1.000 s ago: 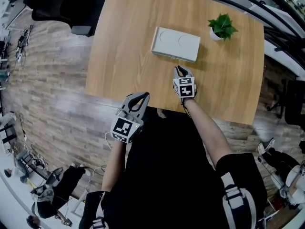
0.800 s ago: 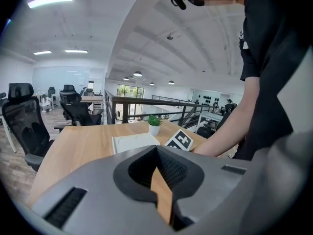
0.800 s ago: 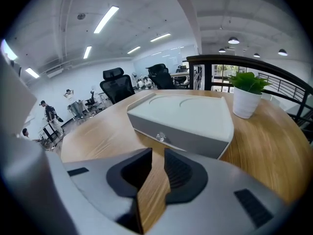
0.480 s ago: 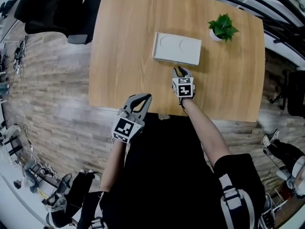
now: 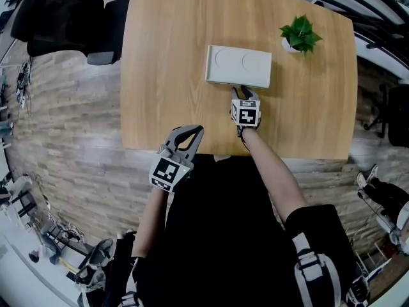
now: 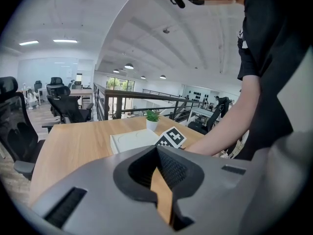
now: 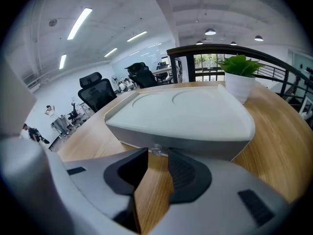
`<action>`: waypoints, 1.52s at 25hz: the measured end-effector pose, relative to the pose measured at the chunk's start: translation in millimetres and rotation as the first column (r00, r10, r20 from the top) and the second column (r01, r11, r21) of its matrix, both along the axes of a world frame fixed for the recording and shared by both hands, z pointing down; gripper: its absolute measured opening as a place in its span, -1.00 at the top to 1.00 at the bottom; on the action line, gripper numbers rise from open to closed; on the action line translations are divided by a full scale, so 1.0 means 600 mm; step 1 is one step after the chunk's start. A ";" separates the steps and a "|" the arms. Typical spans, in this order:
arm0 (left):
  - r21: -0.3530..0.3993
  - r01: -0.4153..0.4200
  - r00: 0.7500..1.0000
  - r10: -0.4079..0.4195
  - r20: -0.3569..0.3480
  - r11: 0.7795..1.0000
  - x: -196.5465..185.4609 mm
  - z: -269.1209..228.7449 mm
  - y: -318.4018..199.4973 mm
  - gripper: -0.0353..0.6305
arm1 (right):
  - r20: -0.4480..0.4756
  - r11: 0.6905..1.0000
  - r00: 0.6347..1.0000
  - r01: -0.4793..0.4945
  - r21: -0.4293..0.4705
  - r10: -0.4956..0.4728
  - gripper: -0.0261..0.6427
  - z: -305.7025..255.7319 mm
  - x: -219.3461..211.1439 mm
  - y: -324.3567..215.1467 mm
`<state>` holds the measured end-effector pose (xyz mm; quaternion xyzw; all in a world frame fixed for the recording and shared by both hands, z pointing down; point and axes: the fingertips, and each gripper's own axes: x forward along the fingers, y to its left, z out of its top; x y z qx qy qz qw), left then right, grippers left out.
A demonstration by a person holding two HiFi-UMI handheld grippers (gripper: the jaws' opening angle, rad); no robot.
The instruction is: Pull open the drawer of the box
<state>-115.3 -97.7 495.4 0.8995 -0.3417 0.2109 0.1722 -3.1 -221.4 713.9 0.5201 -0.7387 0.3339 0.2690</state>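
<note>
Two tools are out, but the step belongs to one. The right tool point(image 5: 242, 93) points at the near face of the box point(image 5: 238, 66), which lies shut toward the far side of the counter point(image 5: 160, 75), with a plant point(image 5: 299, 34) off to its right. Its jaws have just been opening and now stand wide. Nothing is between them except bare wood. A small clear knob point(image 7: 156, 150) on the drawer point(image 7: 210, 148) sits just ahead of the tips, roughly in line with the gap. The left tool point(image 5: 190, 132) hangs over the counter's near edge, well apart from the box, with its tips together and nothing in them. The step in hand looks like the reach for the knob. To do it well, ease the right tool forward until the knob lies fully between the pads, not at their very ends, and keep the gap centred on it. Close firmly, since so small and smooth a knob could slip out. Then draw straight back along the counter, in line with the drawer, so it does not bind. The box looks light and may slide with the pull. Resting the left tool on its top would likely hold it in place.
</note>
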 end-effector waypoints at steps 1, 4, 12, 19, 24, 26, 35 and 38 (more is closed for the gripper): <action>-0.002 -0.004 1.000 0.004 0.000 1.000 -0.001 0.001 -0.001 0.83 | 0.003 1.000 1.000 -0.010 -0.004 0.010 0.51 0.002 0.001 -0.001; -0.007 -0.014 1.000 0.014 0.000 1.000 -0.001 0.005 -0.006 0.83 | 0.018 1.000 1.000 -0.024 -0.014 0.024 0.55 0.005 -0.001 -0.004; -0.004 -0.032 0.999 0.032 0.005 0.999 0.004 0.004 -0.013 0.83 | 0.037 0.999 0.998 -0.043 -0.023 0.043 0.67 0.005 -0.003 -0.006; -0.002 -0.030 1.000 0.030 0.006 1.000 -0.002 0.002 -0.014 0.83 | 0.032 0.999 0.999 -0.042 -0.023 0.043 0.68 0.005 -0.004 -0.005; 0.001 -0.042 0.999 0.042 0.005 0.999 0.001 0.001 -0.014 0.83 | 0.030 0.999 0.999 -0.042 -0.022 0.043 0.68 0.003 -0.005 -0.005; 0.004 -0.044 0.999 0.044 0.004 0.999 0.002 0.001 -0.013 0.83 | 0.031 0.999 0.999 -0.042 -0.023 0.042 0.68 0.004 -0.005 -0.004; 0.003 -0.039 0.999 0.039 -0.004 0.999 -0.002 0.001 -0.005 0.83 | 0.031 0.999 0.999 -0.041 -0.030 0.042 0.68 0.003 -0.009 0.011; 0.008 -0.041 0.999 0.041 -0.006 0.999 0.002 0.003 -0.002 0.83 | 0.031 0.999 0.999 -0.038 -0.032 0.039 0.68 0.006 -0.008 0.017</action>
